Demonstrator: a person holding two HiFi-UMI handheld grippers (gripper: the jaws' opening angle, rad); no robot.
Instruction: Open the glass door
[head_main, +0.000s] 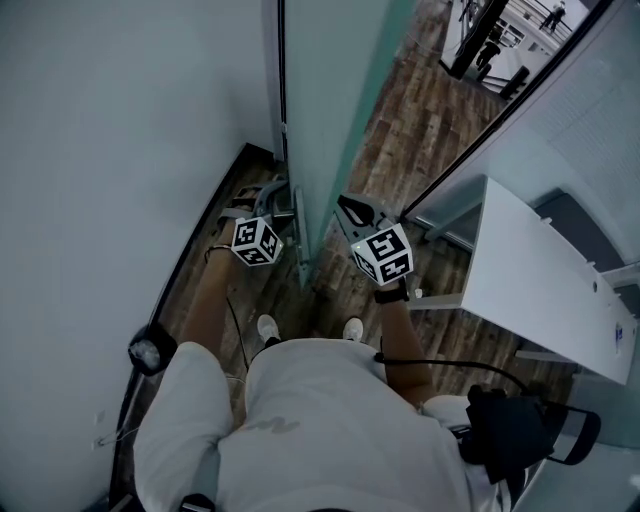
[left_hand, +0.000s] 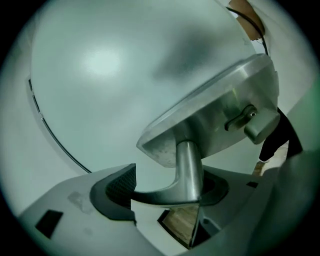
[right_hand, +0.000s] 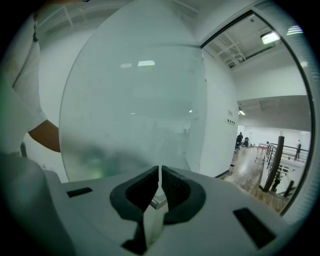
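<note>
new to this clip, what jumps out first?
The tall frosted glass door stands edge-on in the middle of the head view, with a gripper on either side of it. On its left, the left gripper has its jaws wide open with the brushed-metal lever handle between them; the right gripper, jaws shut, faces the glass.

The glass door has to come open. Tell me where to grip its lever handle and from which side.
Grip the straight bar of the lever handle, out toward its free end, not the round neck or the plate. Come square at the glass door, as the left gripper does: the bar lies between its open jaws. The far end probably gives most leverage.
</note>
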